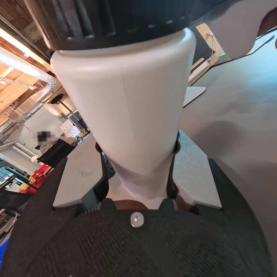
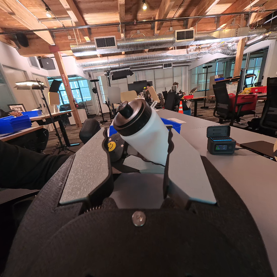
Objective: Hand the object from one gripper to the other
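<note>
Tilting white plastic squeeze bottle [image 2: 143, 134] with black ribbed screw cap [image 2: 131, 115], contents not visible, held above grey table [image 2: 239, 172]. Left gripper [image 1: 137, 149] clamped on bottle's lower body. Right gripper [image 2: 137, 140] spread wide, fingers [image 2: 170, 140] flanking bottle; contact unclear. Blue plastic bin [image 2: 173, 125] behind; black charging case [image 2: 220, 140] lid open.

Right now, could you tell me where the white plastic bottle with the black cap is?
The white plastic bottle with the black cap is tilted in the air, gripped near its base by the left tool, between the open right tool's fingers.
</note>
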Motion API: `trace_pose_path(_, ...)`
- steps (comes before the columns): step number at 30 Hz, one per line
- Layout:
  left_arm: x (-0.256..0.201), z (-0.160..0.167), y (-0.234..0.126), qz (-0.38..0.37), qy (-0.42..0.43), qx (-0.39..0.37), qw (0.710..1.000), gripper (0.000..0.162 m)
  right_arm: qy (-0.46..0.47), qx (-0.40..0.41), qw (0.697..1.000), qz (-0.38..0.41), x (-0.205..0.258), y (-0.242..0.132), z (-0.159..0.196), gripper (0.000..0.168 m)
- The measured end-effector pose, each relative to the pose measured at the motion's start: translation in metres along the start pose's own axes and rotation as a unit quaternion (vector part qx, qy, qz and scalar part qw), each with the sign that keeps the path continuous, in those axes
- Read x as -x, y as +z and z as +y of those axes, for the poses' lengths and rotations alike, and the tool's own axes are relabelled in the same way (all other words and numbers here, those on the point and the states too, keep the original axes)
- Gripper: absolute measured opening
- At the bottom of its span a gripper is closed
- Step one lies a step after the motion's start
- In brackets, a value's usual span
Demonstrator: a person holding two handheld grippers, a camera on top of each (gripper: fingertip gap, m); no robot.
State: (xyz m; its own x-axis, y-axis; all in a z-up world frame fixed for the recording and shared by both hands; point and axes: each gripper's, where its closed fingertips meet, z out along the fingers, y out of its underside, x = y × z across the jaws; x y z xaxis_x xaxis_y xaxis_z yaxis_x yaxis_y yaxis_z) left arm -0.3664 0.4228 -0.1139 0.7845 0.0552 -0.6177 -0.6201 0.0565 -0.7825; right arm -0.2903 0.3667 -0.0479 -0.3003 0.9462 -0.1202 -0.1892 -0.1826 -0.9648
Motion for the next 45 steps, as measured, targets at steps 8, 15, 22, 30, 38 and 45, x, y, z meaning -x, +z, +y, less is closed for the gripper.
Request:
trace_pose_path(8,0.0,-0.002,-0.001,-0.002,0.007,-0.003,1.0,0.098,0.001,0.011,1.0,-0.007,0.002,0.003,0.005,0.079)
trace_pose_path(15,0.0,-0.002,-0.001,-0.002,0.004,-0.003,1.0,0.097,-0.018,0.031,0.999,-0.011,0.007,0.007,0.011,0.081)
trace_pose_path(22,0.005,0.002,0.0,0.006,-0.039,0.002,0.999,0.097,-0.016,0.023,1.0,-0.009,0.006,0.005,0.008,0.084)
trace_pose_path(30,-0.033,-0.001,-0.001,0.084,0.002,0.006,0.996,0.097,-0.082,0.084,0.993,0.014,0.012,0.02,0.032,0.104)
trace_pose_path(38,-0.054,-0.006,-0.004,0.102,0.077,-0.006,0.992,0.097,-0.125,0.096,0.986,0.047,0.007,0.018,0.032,0.089)
trace_pose_path(45,-0.04,-0.008,-0.004,0.067,0.081,-0.006,0.994,0.096,-0.053,0.046,0.994,0.087,-0.021,-0.002,0.012,0.072)
